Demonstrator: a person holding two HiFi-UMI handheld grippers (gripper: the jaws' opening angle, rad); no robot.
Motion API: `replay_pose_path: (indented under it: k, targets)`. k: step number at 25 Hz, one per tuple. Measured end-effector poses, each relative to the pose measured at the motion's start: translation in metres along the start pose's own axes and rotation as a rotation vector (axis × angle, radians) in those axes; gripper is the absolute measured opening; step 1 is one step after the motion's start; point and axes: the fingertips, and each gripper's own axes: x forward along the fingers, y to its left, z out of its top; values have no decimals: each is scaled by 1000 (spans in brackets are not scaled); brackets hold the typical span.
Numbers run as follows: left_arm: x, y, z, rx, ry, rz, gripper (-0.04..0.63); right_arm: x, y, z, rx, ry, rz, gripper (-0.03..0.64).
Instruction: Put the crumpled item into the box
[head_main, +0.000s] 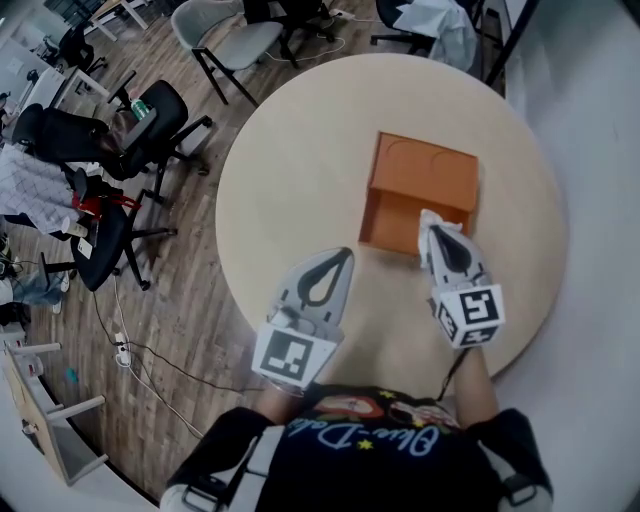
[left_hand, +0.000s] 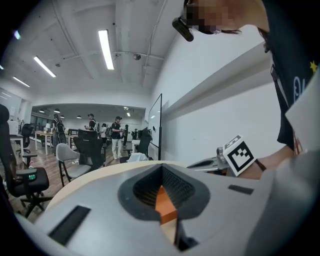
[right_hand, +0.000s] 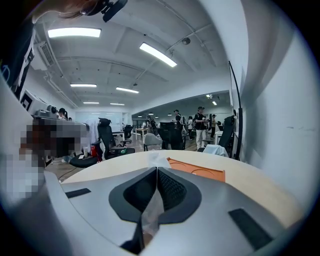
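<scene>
Two grippers hover over the round table (head_main: 290, 170), both on the near side of the orange box (head_main: 420, 165), which lies open-topped. The right gripper (head_main: 432, 238) is right at the box's near wall, its jaws pinched on the crumpled item (head_main: 429, 217) — a pale, filmy wad whose free end pokes out past the fingertips and reaches over the box's near edge. I can't tell whether it touches the box. The left gripper (head_main: 345, 258) sits just to the left of the box's near-left corner, clear of it, jaws pressed together on nothing — only a sliver of the orange box shows through the slit between them. Well beyond the box's left side, off the table, a black office chair (head_main: 150, 120) stands on the wood floor.
</scene>
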Motion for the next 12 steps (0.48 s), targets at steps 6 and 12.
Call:
replay_pose_path:
  k: [6, 12]
  targets:
    - [3, 6, -7, -16, 18, 12, -8, 20, -5, -16, -11, 67, 4, 2]
    - [5, 14, -11, -17, 24, 27, -8, 45, -7, -32, -44, 124, 17, 2]
